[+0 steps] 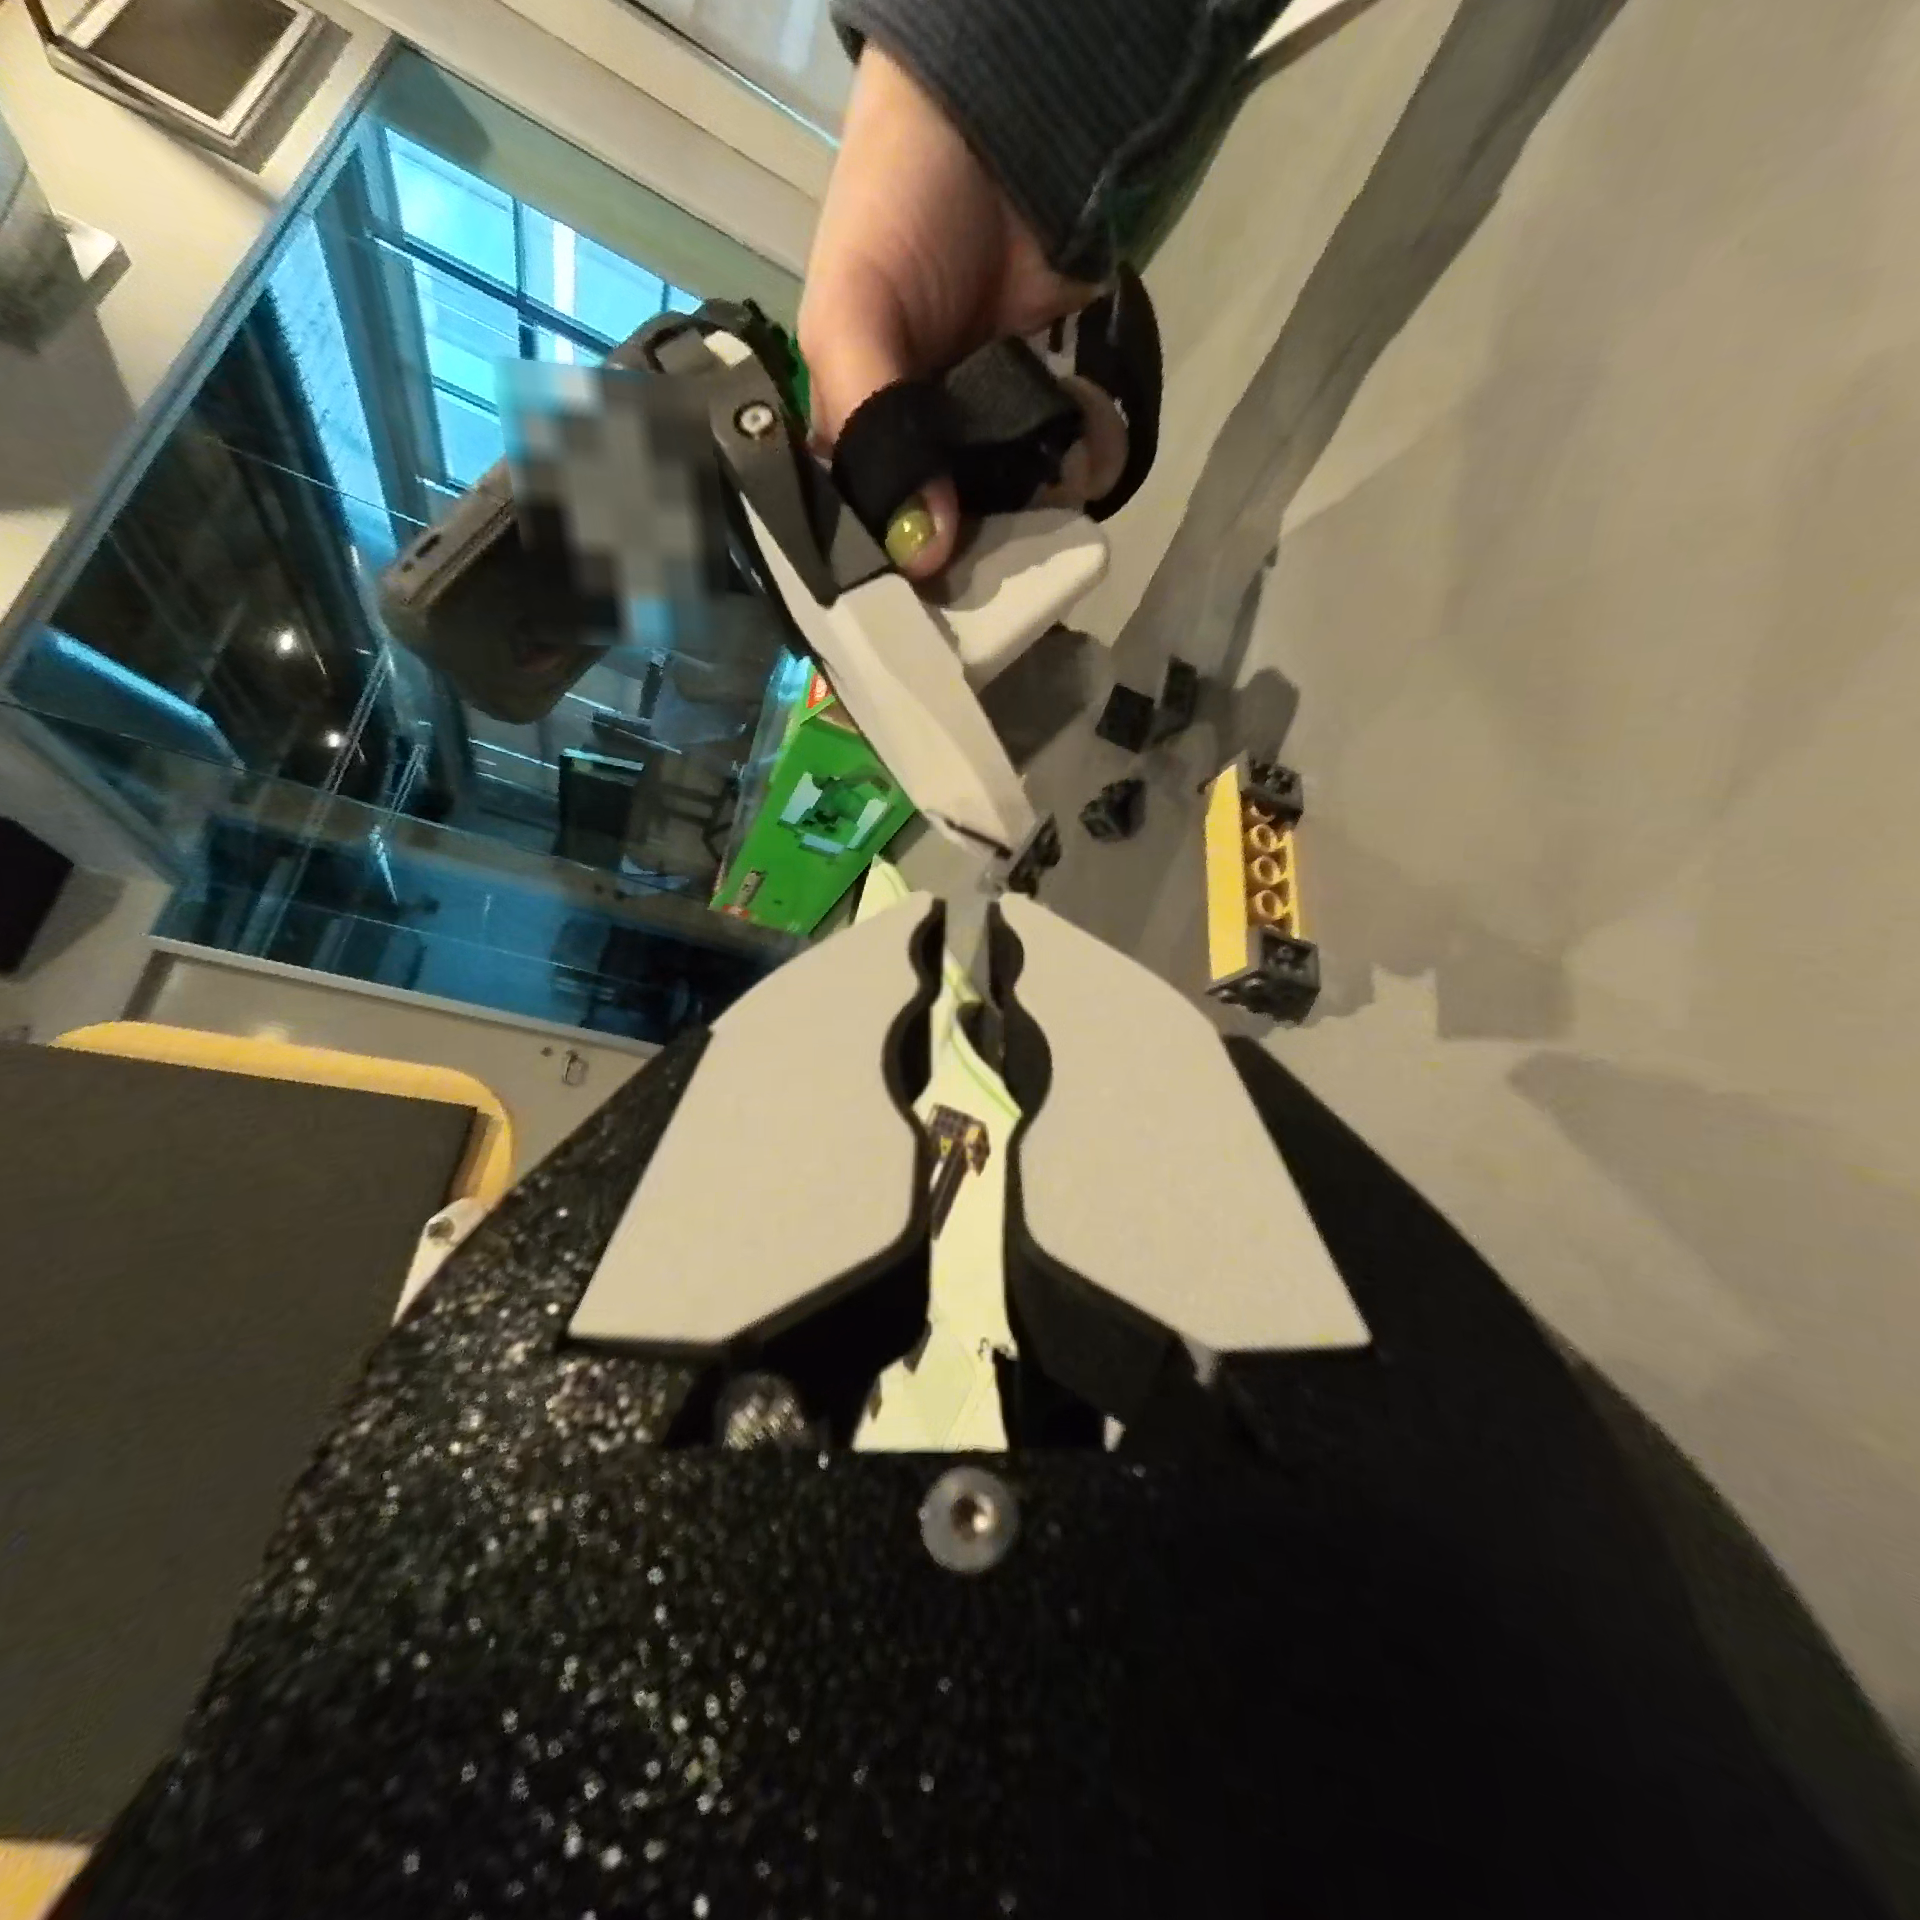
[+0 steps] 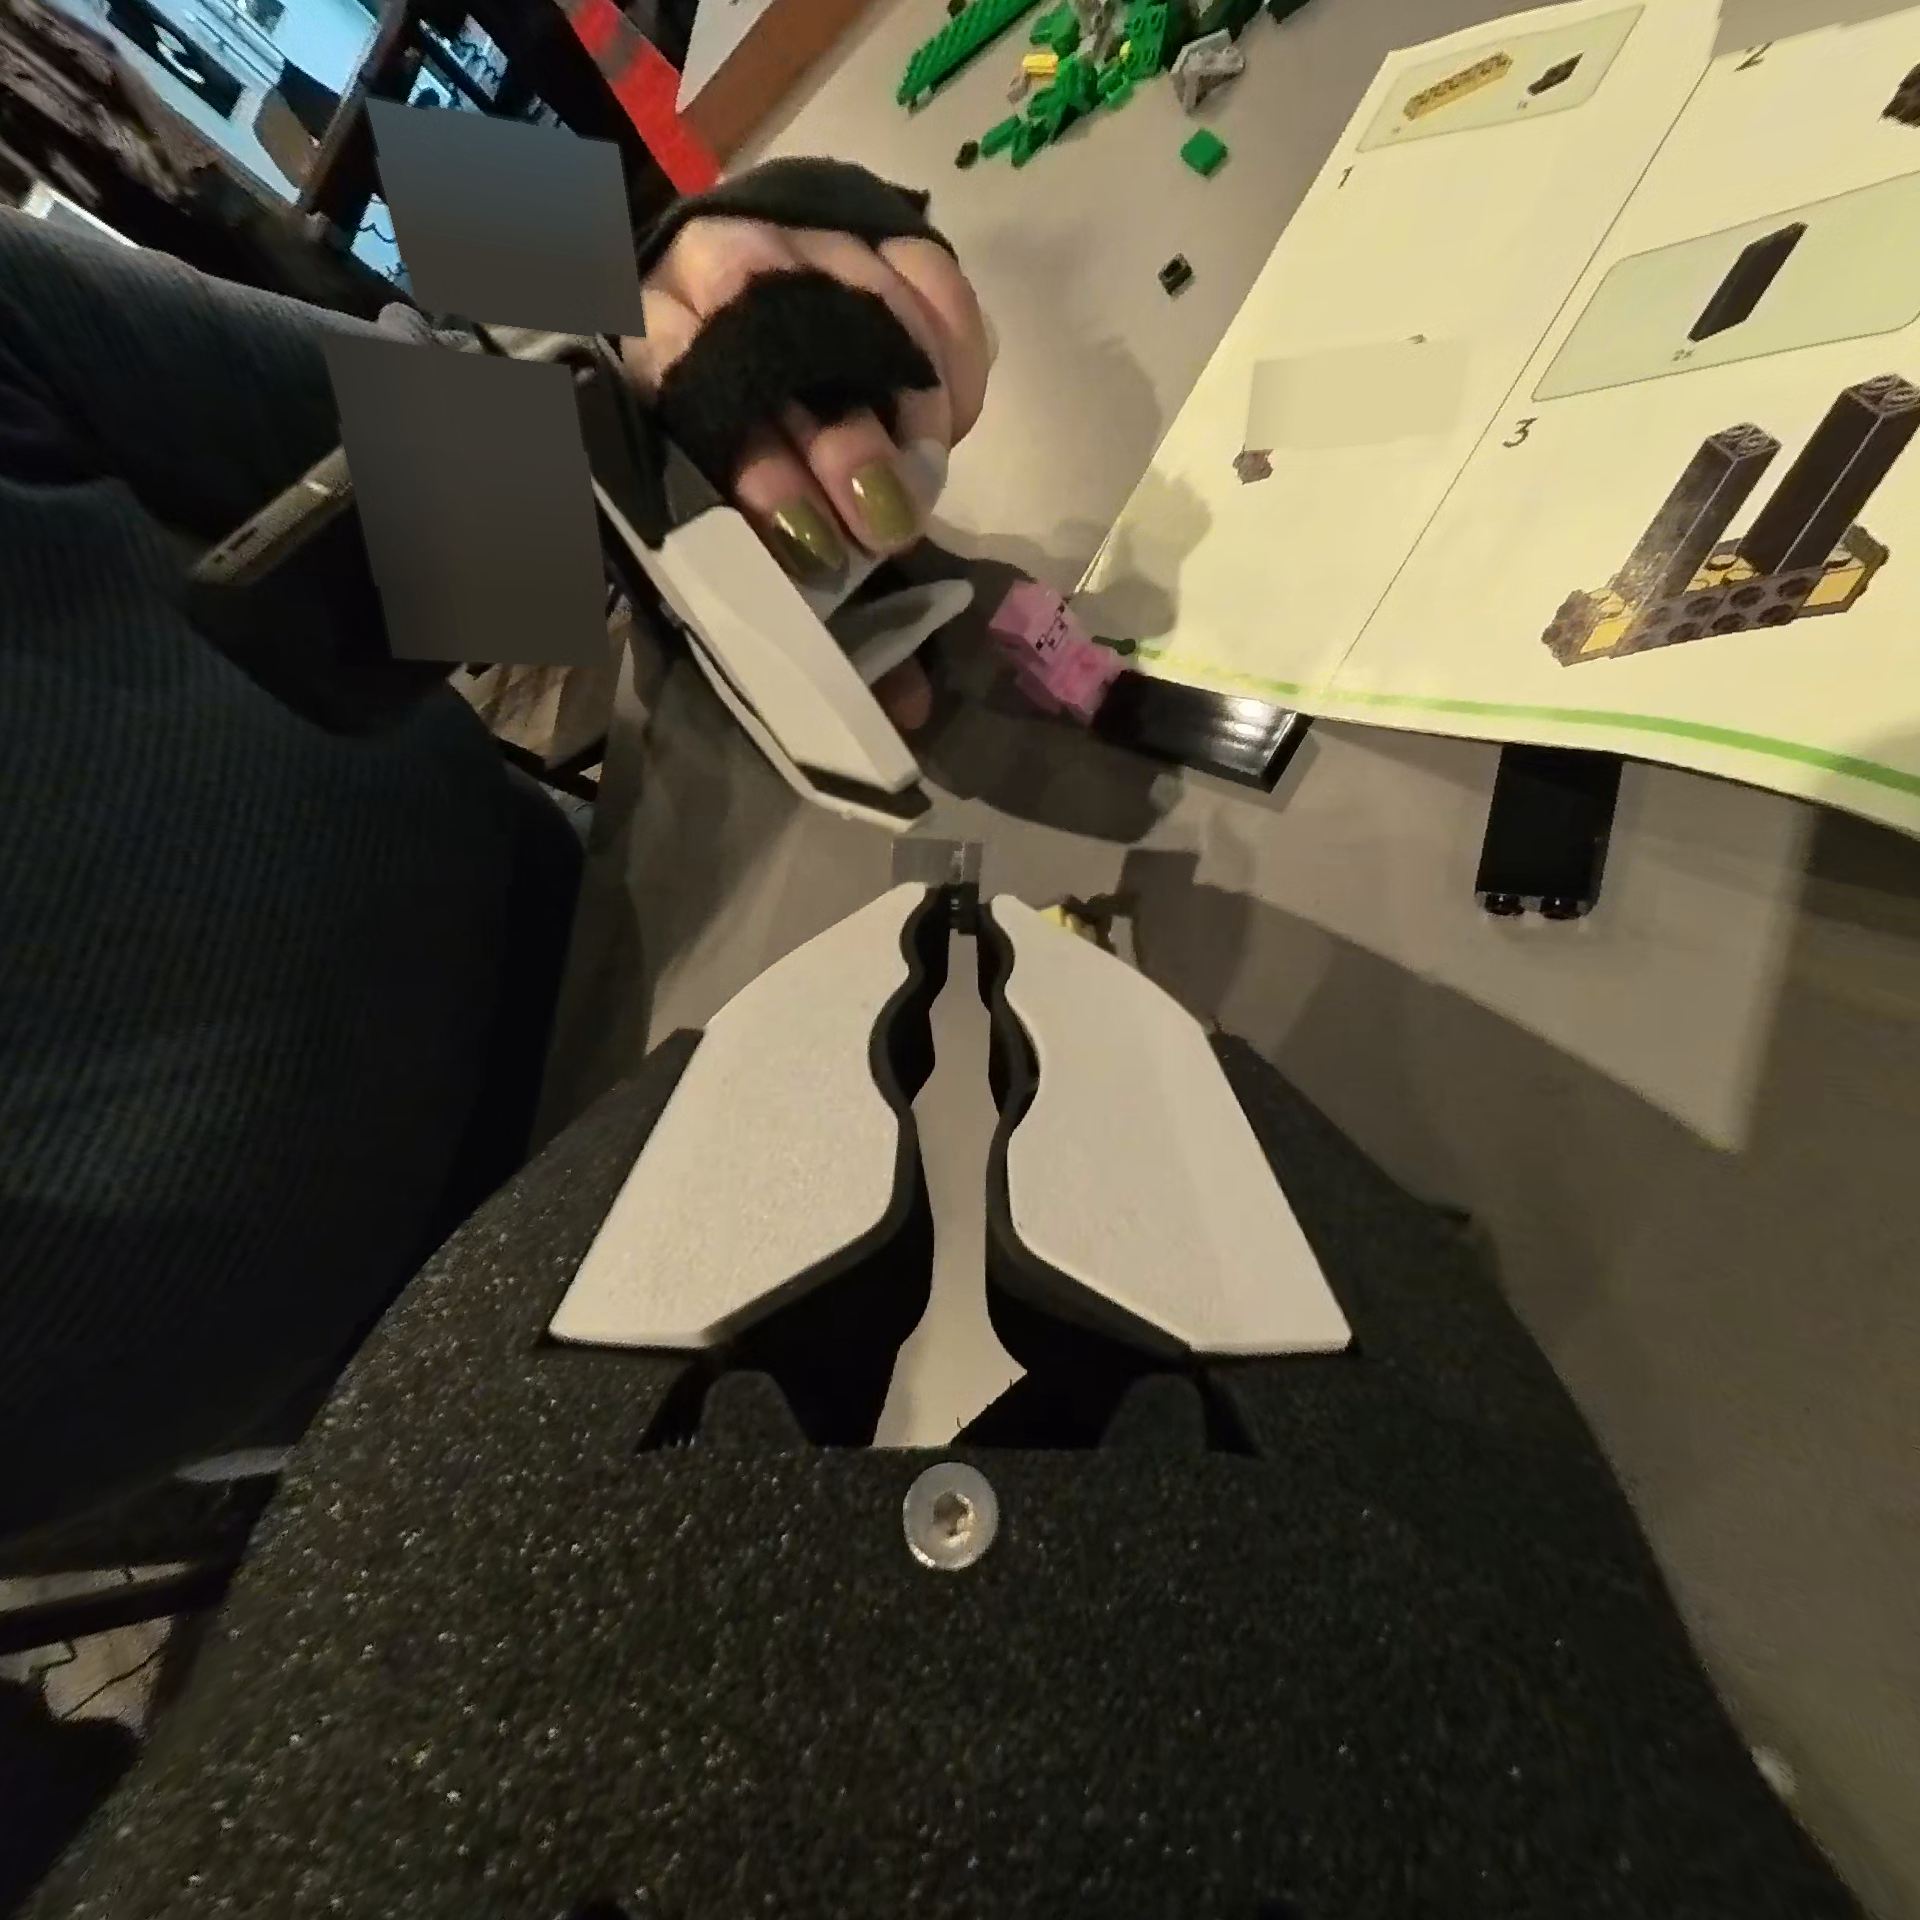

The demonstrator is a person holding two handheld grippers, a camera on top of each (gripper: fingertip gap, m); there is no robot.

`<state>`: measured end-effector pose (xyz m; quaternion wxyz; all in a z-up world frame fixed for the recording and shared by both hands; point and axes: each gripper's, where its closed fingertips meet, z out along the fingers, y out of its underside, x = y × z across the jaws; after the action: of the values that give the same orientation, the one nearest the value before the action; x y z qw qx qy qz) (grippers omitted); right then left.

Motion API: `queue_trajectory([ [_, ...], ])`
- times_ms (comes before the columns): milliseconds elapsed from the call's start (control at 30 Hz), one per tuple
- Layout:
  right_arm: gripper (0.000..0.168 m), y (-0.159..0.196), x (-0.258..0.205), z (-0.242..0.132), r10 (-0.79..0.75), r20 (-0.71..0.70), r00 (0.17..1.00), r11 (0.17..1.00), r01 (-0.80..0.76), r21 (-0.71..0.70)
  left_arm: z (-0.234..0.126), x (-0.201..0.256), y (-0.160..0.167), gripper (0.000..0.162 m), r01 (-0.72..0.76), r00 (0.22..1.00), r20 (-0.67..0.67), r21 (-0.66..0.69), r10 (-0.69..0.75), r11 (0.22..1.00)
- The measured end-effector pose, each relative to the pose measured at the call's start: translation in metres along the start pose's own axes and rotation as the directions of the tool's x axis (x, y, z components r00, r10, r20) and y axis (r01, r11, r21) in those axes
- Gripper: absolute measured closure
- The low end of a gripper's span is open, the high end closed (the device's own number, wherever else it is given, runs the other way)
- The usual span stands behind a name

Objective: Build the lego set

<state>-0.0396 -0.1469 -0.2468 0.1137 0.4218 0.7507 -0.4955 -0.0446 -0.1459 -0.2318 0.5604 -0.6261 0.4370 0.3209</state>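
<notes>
Because both the left tongs [image 1: 975, 940] and the right tongs [image 2: 958, 906] pinch one small black brick [image 2: 961, 868] at frame centre, any twist could flick it onto the table [image 2: 1351, 1039].

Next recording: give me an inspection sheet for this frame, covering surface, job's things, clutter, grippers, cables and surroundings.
Surface: grey table, bare patches between parts.
Job's things: open instruction booklet; tan plate with black bricks at both ends; loose black bricks; tall black brick; long black plate; pink figure; pile of green bricks.
Clutter: green box at the table's far edge.
Grippers: right gripper, jaws shut on a small black piece; left gripper, tip to tip with it, jaws nearly closed, grip unclear.
Cables: nothing seen.
Surroundings: glass partition, windows behind it.
</notes>
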Motion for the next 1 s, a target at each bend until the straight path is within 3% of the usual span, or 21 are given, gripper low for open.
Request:
queue_trajectory([
  [33,0.163,0.0,-0.001,0.0,0.003,0.003,1.0,1.0,-0.003,-0.001,0.0,0.0,0.001,0.15,-0.002,1.0,-0.003,0.0,0.002,1.0],
  [133,0.163,0.0,-0.003,0.001,0.014,0.02,1.0,1.0,-0.014,0.002,-0.001,0.005,-0.001,0.145,0.008,0.999,-0.034,0.025,-0.007,1.0],
  [433,0.164,0.003,-0.003,0.005,0.053,0.024,0.998,0.998,-0.053,-0.015,0.001,0.012,0.0,0.159,-0.135,0.991,-0.013,-0.005,0.135,0.991],
  [667,0.163,-0.002,-0.006,0.005,0.046,-0.002,0.999,0.999,-0.046,0.011,-0.001,0.004,0.001,0.162,-0.007,1.0,-0.027,-0.019,0.006,1.0],
  [1000,0.163,0.01,-0.012,0.01,0.12,0.043,0.992,0.991,-0.117,-0.062,-0.007,0.001,-0.006,0.156,-0.247,0.966,0.09,0.025,0.244,0.969],
])
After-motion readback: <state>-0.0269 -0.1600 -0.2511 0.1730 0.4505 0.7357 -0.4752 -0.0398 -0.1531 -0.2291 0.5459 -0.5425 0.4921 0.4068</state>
